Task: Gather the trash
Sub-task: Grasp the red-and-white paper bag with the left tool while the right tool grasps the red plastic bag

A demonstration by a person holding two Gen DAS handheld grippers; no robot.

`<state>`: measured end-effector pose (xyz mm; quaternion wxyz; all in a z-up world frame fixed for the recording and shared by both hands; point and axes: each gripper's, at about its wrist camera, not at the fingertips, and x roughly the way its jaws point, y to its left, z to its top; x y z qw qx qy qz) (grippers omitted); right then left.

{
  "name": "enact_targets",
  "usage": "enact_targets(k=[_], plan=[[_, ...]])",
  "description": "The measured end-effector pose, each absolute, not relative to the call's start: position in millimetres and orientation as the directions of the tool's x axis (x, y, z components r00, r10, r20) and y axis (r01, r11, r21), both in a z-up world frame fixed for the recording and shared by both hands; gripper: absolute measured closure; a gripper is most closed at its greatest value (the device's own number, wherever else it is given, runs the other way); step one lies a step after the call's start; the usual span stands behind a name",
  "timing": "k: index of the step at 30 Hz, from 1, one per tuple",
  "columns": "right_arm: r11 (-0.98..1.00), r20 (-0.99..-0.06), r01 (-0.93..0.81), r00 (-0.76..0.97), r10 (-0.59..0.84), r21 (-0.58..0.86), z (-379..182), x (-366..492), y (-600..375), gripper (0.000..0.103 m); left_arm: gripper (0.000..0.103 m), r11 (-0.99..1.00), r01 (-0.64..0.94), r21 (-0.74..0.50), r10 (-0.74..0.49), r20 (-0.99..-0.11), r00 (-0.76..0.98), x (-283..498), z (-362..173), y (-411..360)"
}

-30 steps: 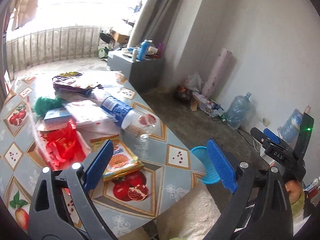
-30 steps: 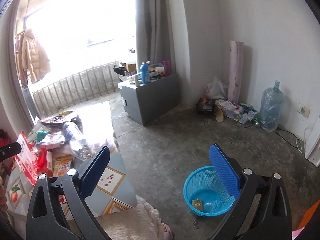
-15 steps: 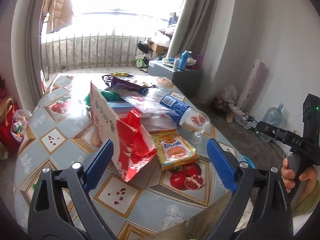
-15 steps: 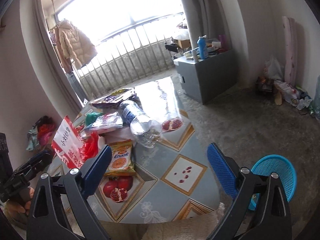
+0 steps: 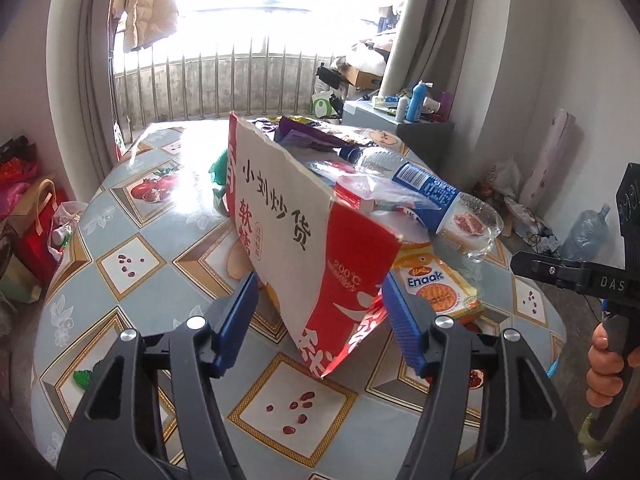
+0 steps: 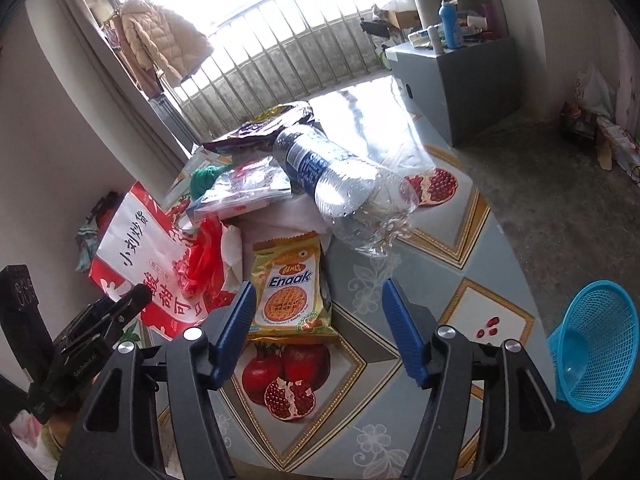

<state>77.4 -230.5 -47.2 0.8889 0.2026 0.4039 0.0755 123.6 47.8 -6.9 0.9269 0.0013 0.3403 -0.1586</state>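
A pile of trash lies on the round table (image 5: 132, 264). A red and white paper bag (image 5: 304, 240) with Chinese writing stands tilted right in front of my left gripper (image 5: 318, 320), whose open jaws straddle its lower corner. The bag also shows in the right wrist view (image 6: 140, 248). A yellow Enaak snack packet (image 6: 288, 288) lies flat just ahead of my open right gripper (image 6: 318, 324). A clear plastic bottle (image 6: 340, 184) with a blue label lies behind it. A blue mesh basket (image 6: 592, 344) stands on the floor at the right.
More wrappers, a red plastic bag (image 6: 204, 256) and a green bundle (image 6: 204, 176) lie in the pile. A grey cabinet (image 6: 452, 68) with bottles stands beyond the table. Bags sit on the floor at the left (image 5: 28, 216). A water jug (image 5: 584, 232) stands by the wall.
Both grippers swung from the floor and basket toward the table and came close to the pile. The left one closed in on the paper bag, the right one on the Enaak packet.
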Motion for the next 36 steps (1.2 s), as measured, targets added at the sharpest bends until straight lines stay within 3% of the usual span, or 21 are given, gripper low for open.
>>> enact_targets(k=[4,12,15,23,28,36], plan=[[0.900,-0.724,0.052,0.614,0.313,0.433,-65.1,92.6,-222.5,0.048,0.056,0.964,0.256,-0.077,-0.241,-0.663,0.709,127.1,-23.9,47.3],[0.907,-0.746,0.054,0.590,0.309,0.417,-72.1,103.2,-213.9,0.054,0.094,0.983,0.169,-0.065,-0.166,-0.691,0.704,129.8,-29.9,64.6],[0.909,-0.739,0.036,0.596,0.314,0.416,-65.4,100.7,-211.5,0.055,0.101,0.986,0.155,-0.060,-0.153,-0.690,0.707,125.0,-26.7,73.1],[0.883,-0.702,-0.070,0.579,0.415,0.464,-51.0,99.9,-184.2,0.059,0.103,0.971,0.235,-0.049,-0.204,-0.684,0.700,92.1,-15.6,93.1],[0.847,-0.661,-0.154,0.560,0.500,0.510,-41.0,91.6,-164.6,0.060,0.103,0.938,0.329,-0.106,-0.311,-0.672,0.672,68.6,-12.8,107.4],[0.844,-0.690,-0.141,0.514,0.509,0.518,-56.6,89.7,-147.4,0.060,0.103,0.896,0.424,-0.128,-0.394,-0.667,0.632,52.4,-17.9,104.4]])
